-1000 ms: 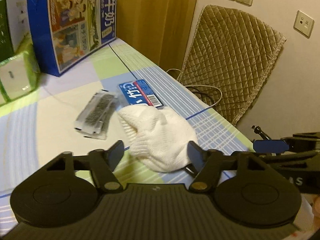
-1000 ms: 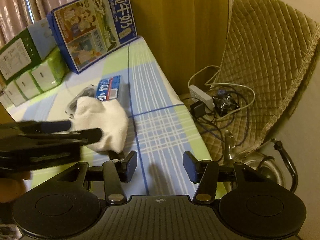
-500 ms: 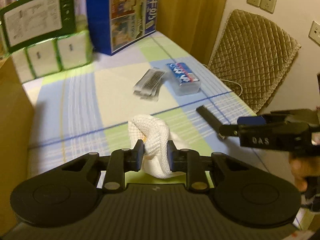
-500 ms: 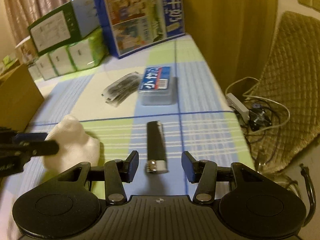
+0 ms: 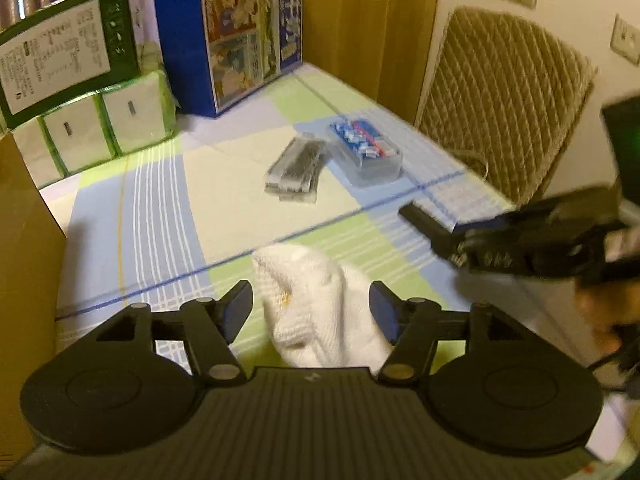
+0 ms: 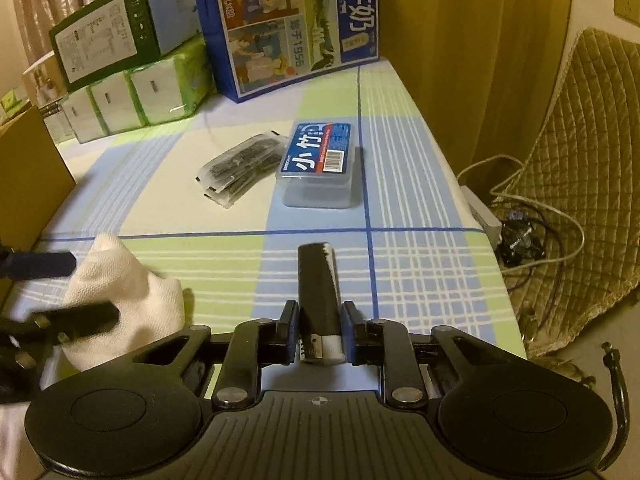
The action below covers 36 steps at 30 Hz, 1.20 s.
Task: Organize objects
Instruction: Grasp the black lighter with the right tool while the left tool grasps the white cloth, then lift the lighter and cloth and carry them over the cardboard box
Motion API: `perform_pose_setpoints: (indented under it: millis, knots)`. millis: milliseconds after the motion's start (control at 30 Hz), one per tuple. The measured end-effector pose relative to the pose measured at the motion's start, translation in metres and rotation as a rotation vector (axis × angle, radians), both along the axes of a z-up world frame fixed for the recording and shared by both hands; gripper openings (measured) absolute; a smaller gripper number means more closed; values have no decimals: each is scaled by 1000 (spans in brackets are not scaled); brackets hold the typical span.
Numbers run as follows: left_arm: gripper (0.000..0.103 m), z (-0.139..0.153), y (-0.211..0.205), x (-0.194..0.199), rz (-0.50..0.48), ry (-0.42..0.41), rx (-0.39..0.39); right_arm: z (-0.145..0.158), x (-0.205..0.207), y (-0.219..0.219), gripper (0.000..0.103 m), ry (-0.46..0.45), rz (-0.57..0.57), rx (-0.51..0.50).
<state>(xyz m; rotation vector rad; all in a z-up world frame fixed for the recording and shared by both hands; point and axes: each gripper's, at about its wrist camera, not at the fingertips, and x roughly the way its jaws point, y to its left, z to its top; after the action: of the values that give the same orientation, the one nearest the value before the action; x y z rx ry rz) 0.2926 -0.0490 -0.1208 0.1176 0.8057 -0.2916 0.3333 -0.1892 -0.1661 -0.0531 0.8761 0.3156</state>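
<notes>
Black lighter [image 6: 320,304] — clamped in right tool [image 6: 319,338]

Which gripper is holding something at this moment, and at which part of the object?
The right gripper clamps the black lighter near its white end. The left gripper is open around the white cloth, holding nothing.

Left gripper [image 5: 311,312]: fingers spread wide, white cloth [image 5: 320,312] between them, right finger touching the cloth, left finger apart. Cloth rests on the plaid surface [image 5: 160,200]. Right gripper [image 5: 460,236], blurred, at a black lighter [image 5: 420,220]. Farther back: a clear packet [image 5: 294,168] just beside a blue-labelled plastic box [image 5: 366,152].
</notes>
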Motion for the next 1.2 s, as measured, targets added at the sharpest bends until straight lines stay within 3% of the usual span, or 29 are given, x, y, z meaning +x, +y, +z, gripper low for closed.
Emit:
perform_pose_setpoints:
  millis: [133,367,433,700,833,1000,1200]
  knots:
    - [57,-10,-1,7,0,55,11,2,-2,2,19,27,7,19]
    - [29,-11,2,8,-1,81,-45,5,-1,3,20,19,15,42]
    - [26,-8,4,6,10,74,-55,4,0,7,20,13,17,25]
    - [27,-8,10,9,54,66,-40,-3,2,16,20,-24,56,-46]
    - [32,-10,9,9,52,67,-36,-4,2,21,20,-32,66,-64]
    - [33,-12,10,10,58,67,-45,-2,5,23,19,-8,41,-43]
    - [24,-7,13,6,55,66,-68,19,1,20,19,-42,-5,30]
